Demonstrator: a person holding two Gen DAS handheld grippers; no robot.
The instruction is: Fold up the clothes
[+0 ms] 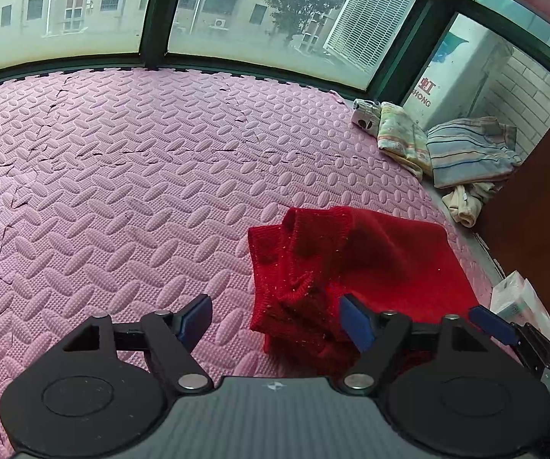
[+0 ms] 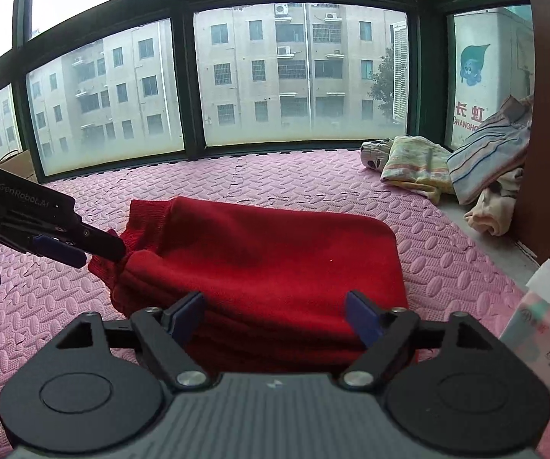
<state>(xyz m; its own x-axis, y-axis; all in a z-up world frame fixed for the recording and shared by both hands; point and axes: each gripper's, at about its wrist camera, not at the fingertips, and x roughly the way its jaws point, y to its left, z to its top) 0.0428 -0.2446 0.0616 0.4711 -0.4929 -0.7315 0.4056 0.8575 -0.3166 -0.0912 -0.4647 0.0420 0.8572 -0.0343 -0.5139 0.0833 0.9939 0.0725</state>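
Both sets of jaws spread wide, pinching nothing. Left gripper (image 1: 276, 319): its left pad over bare pink foam mat (image 1: 122, 176), its right pad over the near-left corner of the red sweater (image 1: 351, 260); no pad pressing cloth. Right gripper (image 2: 275, 319): the sweater's near edge sits between the pads, not clamped.

Sweater is folded into a thick block lying flat on the mat. In the right wrist view its long axis runs roughly 9 to 3 o'clock; ribbed hem or cuff end points to 9–10 o'clock, smooth folded end to 3.

Left wrist view only: loose ribbed layers and a bunched knit fold at the sweater's 7 o'clock corner, plus the right gripper's pad entering at 4 o'clock.

Right wrist view only: the left gripper coming in from 9 o'clock, tip just at the ribbed end of the sweater; contact can't be confirmed. Also a cardboard box (image 2: 17, 164) at 9–10 o'clock by the window.

Both views: pile of other clothes, striped cloth (image 2: 485, 157) on top, at 2 o'clock against a brown panel; tissue pack (image 2: 542, 329) at 4 o'clock, cut off by the frame.

Hidden: the sweater's near edge behind the gripper bodies; sleeves are folded in, can't make them out.
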